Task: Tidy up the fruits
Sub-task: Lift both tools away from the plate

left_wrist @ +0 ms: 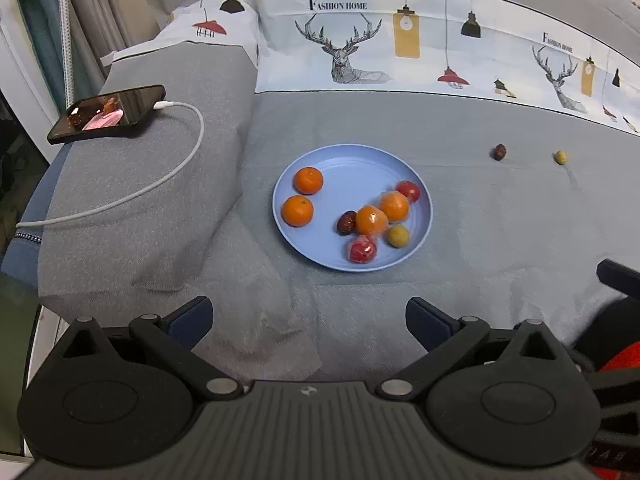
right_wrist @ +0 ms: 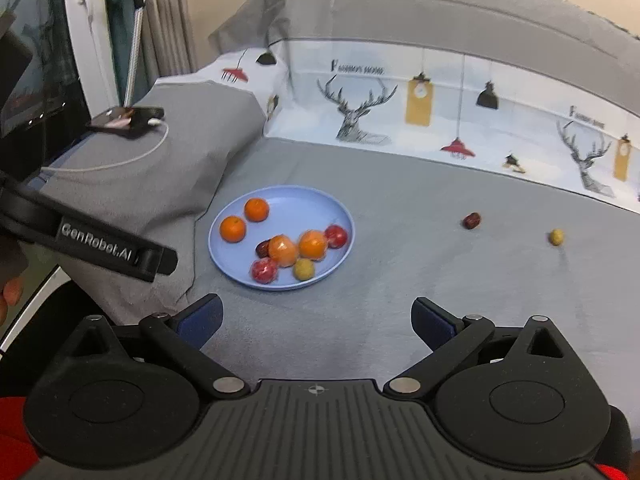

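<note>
left gripper (left_wrist: pixel 309 322): jaws spread wide, nothing between the blue pads, touching nothing. Hangs over the grey bedspread (left_wrist: pixel 460 216) just short of the plate.
right gripper (right_wrist: pixel 317 322): same story, wide apart and empty, above bare bedspread (right_wrist: pixel 400 272), plate ahead and to its left.
plate (left_wrist: pixel 332 160): light blue, flat on the bedspread beside the grey pillow (left_wrist: pixel 160 200). Seen from the right too (right_wrist: pixel 288 196).
on the plate: two bare oranges (left_wrist: pixel 297 211) side by side at the left; two wrapped oranges (left_wrist: pixel 372 220) touching each other mid-plate; dark date (left_wrist: pixel 346 222) against one of them; two red fruits in film (left_wrist: pixel 362 249) (one front, one at the far right edge); small yellow-green fruit (left_wrist: pixel 397 235) near the front rim.
strays: dark date (left_wrist: pixel 498 152) and small yellow fruit (left_wrist: pixel 560 157) on the bedspread, well right of the plate, apart from each other. Also in the right view: date (right_wrist: pixel 471 220), yellow fruit (right_wrist: pixel 556 237).
phone (left_wrist: pixel 107 114): on the pillow, screen lit, white cable (left_wrist: pixel 176 176) plugged in.
left view only: a black and red edge of the other gripper at the right border.
right view only: the left gripper's side arm (right_wrist: pixel 96 246) with lettering, a fingertip (right_wrist: pixel 12 292) behind it, and a dark screen (right_wrist: pixel 24 60) at far left.
</note>
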`<action>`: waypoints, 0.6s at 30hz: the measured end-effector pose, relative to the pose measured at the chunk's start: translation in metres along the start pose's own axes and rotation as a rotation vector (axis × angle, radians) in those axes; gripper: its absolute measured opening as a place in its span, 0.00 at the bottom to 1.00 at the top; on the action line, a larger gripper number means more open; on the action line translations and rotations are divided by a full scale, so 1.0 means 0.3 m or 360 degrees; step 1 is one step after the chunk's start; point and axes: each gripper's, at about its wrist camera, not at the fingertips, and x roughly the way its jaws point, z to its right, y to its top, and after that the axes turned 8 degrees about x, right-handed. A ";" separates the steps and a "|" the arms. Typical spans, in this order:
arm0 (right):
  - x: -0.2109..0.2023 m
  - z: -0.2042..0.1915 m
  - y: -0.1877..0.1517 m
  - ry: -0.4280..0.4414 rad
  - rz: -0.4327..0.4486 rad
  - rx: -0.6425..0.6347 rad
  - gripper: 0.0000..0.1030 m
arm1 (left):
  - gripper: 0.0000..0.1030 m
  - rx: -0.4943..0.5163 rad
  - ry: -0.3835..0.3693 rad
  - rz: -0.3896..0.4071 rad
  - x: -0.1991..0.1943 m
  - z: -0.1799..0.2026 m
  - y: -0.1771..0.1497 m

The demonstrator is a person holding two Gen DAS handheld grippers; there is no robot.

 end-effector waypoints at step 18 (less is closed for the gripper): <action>-0.085 0.045 -0.021 -0.0036 0.0102 0.0115 0.99 | 1.00 0.0084 0.0007 0.0090 -0.085 0.063 -0.007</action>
